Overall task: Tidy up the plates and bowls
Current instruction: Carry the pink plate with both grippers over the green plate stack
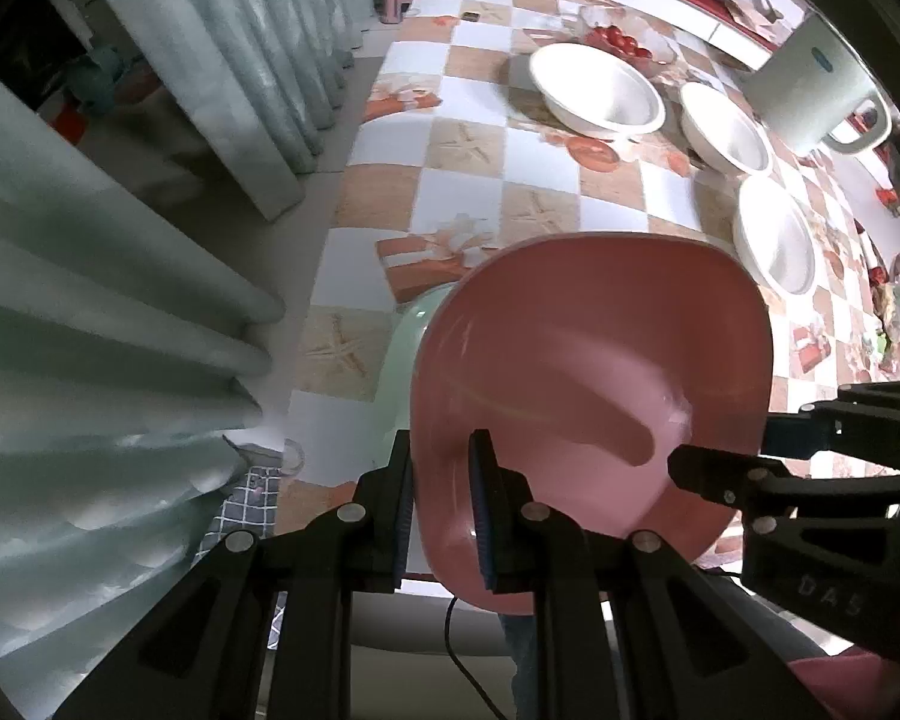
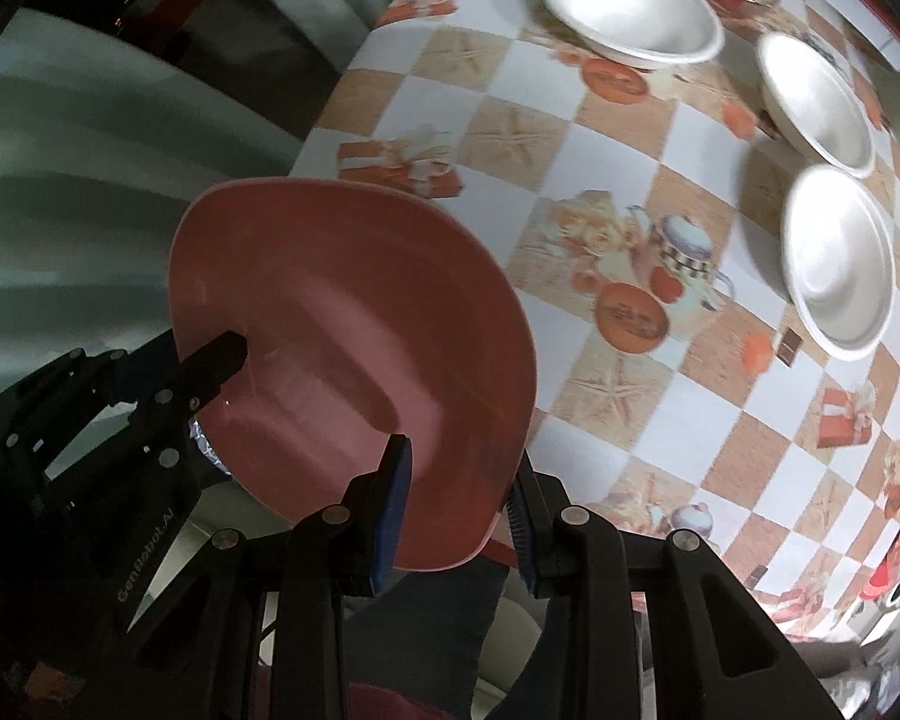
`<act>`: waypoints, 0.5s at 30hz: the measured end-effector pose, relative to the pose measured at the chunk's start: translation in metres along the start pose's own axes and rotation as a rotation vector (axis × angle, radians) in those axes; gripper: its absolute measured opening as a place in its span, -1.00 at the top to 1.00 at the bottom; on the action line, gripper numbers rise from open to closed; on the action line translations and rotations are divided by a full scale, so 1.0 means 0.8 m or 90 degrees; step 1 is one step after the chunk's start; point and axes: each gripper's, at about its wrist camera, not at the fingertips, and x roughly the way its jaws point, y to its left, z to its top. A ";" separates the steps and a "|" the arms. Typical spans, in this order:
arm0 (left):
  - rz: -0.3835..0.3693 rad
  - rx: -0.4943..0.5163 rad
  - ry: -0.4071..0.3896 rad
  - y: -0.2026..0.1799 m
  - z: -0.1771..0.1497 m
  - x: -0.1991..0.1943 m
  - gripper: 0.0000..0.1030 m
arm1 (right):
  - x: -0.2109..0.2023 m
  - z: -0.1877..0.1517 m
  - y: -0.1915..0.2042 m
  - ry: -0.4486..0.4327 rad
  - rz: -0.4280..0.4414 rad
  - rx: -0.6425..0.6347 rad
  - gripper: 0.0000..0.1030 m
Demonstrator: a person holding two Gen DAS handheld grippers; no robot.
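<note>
A pink squarish plate is held above the table's near edge by both grippers. My left gripper is shut on its left rim. My right gripper is shut on its right rim; it also shows in the left wrist view. The plate fills the middle of the right wrist view, where the left gripper reaches in from the left. A pale green plate lies on the table under the pink one, mostly hidden. Three white bowls stand in a row at the far right.
The table has a checkered cloth with starfish and teapot prints. A white lidded pot and a dish of red tomatoes stand behind the bowls. Pale curtains hang to the left of the table edge.
</note>
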 end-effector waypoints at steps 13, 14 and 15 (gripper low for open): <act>0.014 -0.010 0.012 0.027 -0.003 0.011 0.64 | 0.022 0.019 0.018 0.027 0.017 -0.014 0.35; 0.016 -0.010 0.013 0.028 -0.003 0.012 0.64 | 0.024 0.019 0.018 0.028 0.021 -0.013 0.35; 0.018 -0.011 0.014 0.029 -0.003 0.012 0.64 | 0.025 0.019 0.018 0.029 0.024 -0.013 0.35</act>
